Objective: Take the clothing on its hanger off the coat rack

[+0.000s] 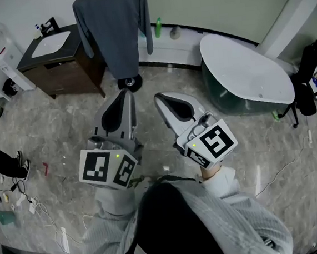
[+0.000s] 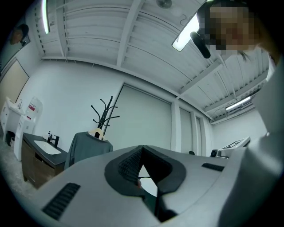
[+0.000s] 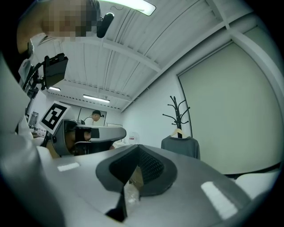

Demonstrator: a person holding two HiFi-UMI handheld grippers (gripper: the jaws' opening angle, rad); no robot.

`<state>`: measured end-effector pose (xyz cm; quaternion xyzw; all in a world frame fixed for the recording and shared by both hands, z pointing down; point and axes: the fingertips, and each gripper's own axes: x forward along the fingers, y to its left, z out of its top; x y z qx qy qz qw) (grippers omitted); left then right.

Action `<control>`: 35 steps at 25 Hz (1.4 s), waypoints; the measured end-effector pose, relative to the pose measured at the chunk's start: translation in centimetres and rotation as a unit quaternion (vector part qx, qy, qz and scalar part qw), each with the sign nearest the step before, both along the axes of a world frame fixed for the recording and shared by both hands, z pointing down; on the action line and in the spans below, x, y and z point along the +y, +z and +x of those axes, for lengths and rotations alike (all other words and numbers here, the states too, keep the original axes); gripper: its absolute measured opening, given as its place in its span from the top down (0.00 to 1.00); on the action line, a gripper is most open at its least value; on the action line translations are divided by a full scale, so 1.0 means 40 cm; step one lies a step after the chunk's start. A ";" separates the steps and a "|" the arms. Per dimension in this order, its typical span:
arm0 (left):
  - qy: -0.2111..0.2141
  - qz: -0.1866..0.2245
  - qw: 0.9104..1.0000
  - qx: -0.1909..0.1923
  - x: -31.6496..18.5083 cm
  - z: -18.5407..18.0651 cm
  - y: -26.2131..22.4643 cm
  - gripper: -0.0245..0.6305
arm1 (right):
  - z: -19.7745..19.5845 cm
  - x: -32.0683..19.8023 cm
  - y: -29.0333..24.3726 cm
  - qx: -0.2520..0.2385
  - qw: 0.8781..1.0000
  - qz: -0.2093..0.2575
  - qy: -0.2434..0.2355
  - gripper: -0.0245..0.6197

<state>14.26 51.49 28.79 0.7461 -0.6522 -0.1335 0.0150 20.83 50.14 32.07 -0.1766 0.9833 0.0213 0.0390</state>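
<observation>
Sweater first: a grey sweater [image 1: 113, 30] hangs on a wooden hanger [image 2: 98, 133] from the black coat rack [image 2: 104, 113], at 12 o'clock in the head view and well apart from both tools; its sleeves drop straight down, and its hem ends above the rack's round base [image 1: 129, 83] on the marbled floor [image 1: 64, 127].

Below centre in that view, the left hand-held gripper [image 1: 126, 93] points toward 12 o'clock, at the base; its jaws are pressed together with nothing between them. The right hand-held gripper [image 1: 159, 98] lies just beside it, at its 3 o'clock, with its tip leaning toward 11 o'clock; its jaws are likewise closed and empty.

In the left gripper view the sweater shows at 9 o'clock of the closed jaw tips; in the right gripper view it shows at 3 o'clock of them, with the rack's hooks rising above it.

A dark vanity cabinet [image 1: 66, 71] with a white sink [image 1: 50, 43] stands at 10 o'clock of the head view, just beside the sweater; a white bathtub [image 1: 248, 70] is at 2 o'clock; a black office chair [image 1: 306, 81] is at 3 o'clock.
</observation>
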 end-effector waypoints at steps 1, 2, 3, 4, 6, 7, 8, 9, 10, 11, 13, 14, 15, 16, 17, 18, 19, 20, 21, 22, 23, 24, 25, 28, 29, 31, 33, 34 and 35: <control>0.000 0.001 1.000 -0.004 -0.012 0.011 -0.002 0.96 | 0.013 -0.012 -0.003 -0.001 1.000 0.003 0.002 0.96; -0.001 0.001 1.000 -0.007 -0.024 0.023 -0.002 0.96 | 0.028 -0.026 -0.004 -0.004 1.000 0.004 0.005 0.96; -0.001 0.000 1.000 -0.011 -0.036 0.032 -0.001 0.96 | 0.041 -0.040 -0.004 -0.007 1.000 0.003 0.008 0.96; -0.002 -0.001 1.000 -0.012 -0.047 0.038 0.002 0.96 | 0.051 -0.054 0.000 -0.009 1.000 0.000 0.011 0.96; -0.006 -0.003 1.000 -0.012 -0.069 0.040 0.009 0.96 | 0.062 -0.085 0.018 -0.011 1.000 -0.013 0.012 0.96; -0.009 -0.006 1.000 -0.012 -0.082 0.037 0.013 0.96 | 0.062 -0.102 0.029 -0.011 1.000 -0.022 0.011 0.96; -0.011 -0.009 1.000 -0.012 -0.097 0.032 0.017 0.96 | 0.059 -0.122 0.039 -0.012 0.999 -0.030 0.011 0.96; -0.013 -0.012 1.000 -0.012 -0.115 0.025 0.022 0.96 | 0.055 -0.143 0.046 -0.013 0.999 -0.036 0.011 0.96; -0.014 -0.015 1.000 -0.012 -0.135 0.015 0.026 0.96 | 0.048 -0.165 0.052 -0.014 0.999 -0.040 0.010 0.96; -0.016 -0.018 1.000 -0.011 -0.158 0.002 0.031 0.96 | 0.037 -0.188 0.056 -0.015 0.999 -0.042 0.009 0.96; -0.021 -0.022 0.999 -0.014 -0.211 -0.031 0.043 0.96 | 0.006 -0.244 0.066 -0.018 0.999 -0.046 0.005 0.96; -0.023 -0.023 0.999 -0.016 -0.242 -0.049 0.051 0.96 | -0.012 -0.276 0.073 -0.020 0.999 -0.048 0.003 0.96; -0.024 -0.024 0.999 -0.018 -0.275 -0.069 0.058 0.96 | -0.033 -0.310 0.080 -0.022 0.998 -0.050 0.001 0.96; -0.025 -0.024 0.999 -0.020 -0.310 -0.092 0.064 0.96 | -0.056 -0.346 0.086 -0.024 0.998 -0.051 -0.001 0.96; -0.025 -0.024 0.999 -0.022 -0.348 -0.117 0.068 0.96 | -0.082 -0.383 0.091 -0.025 0.998 -0.051 -0.002 0.96; -0.025 -0.023 0.999 -0.023 -0.387 -0.145 0.069 0.96 | -0.111 -0.422 0.092 -0.026 0.998 -0.051 -0.002 0.96; -0.025 -0.020 0.999 -0.023 -0.428 -0.176 0.068 0.96 | -0.143 -0.462 0.090 -0.026 0.998 -0.049 -0.003 0.96; -0.024 -0.019 0.999 -0.023 -0.469 -0.209 0.066 0.96 | -0.178 -0.502 0.087 -0.024 0.999 -0.046 -0.003 0.96; -0.024 -0.020 0.999 -0.024 -0.512 -0.242 0.062 0.96 | -0.214 -0.542 0.081 -0.022 0.999 -0.043 -0.003 0.96; -0.022 -0.023 0.999 -0.026 -0.555 -0.274 0.057 0.96 | -0.251 -0.582 0.072 -0.020 0.999 -0.039 -0.003 0.96; -0.019 -0.026 0.999 -0.030 -0.598 -0.304 0.050 0.96 | -0.285 -0.622 0.061 -0.019 0.999 -0.033 -0.003 0.96; -0.016 -0.026 0.999 -0.033 -0.641 -0.333 0.045 0.96 | -0.316 -0.661 0.050 -0.019 0.999 -0.027 -0.002 0.96; -0.014 -0.024 0.999 -0.035 -0.682 -0.361 0.041 0.96 | -0.345 -0.700 0.042 -0.021 1.000 -0.023 0.000 0.96; -0.010 -0.022 0.999 -0.036 -0.796 -0.438 0.049 0.96 | -0.419 -0.814 0.042 -0.023 0.999 -0.021 0.008 0.96; -0.009 -0.025 0.999 -0.037 -0.827 -0.457 0.056 0.96 | -0.436 -0.847 0.049 -0.021 0.999 -0.022 0.013 0.96; -0.006 -0.033 0.999 -0.037 -0.880 -0.489 0.066 0.96 | -0.462 -0.904 0.061 -0.015 0.999 -0.025 0.020 0.96; -0.004 -0.038 0.999 -0.036 -0.924 -0.518 0.081 0.96 | -0.485 -0.954 0.072 -0.009 0.999 -0.030 0.024 0.96; -0.004 -0.041 0.999 -0.034 -0.946 -0.533 0.089 0.96 | -0.498 -0.980 0.079 -0.006 0.999 -0.032 0.026 0.96; -0.005 -0.043 0.999 -0.031 -0.970 -0.549 0.098 0.96 | -0.511 -1.007 0.085 -0.004 0.999 -0.035 0.027 0.96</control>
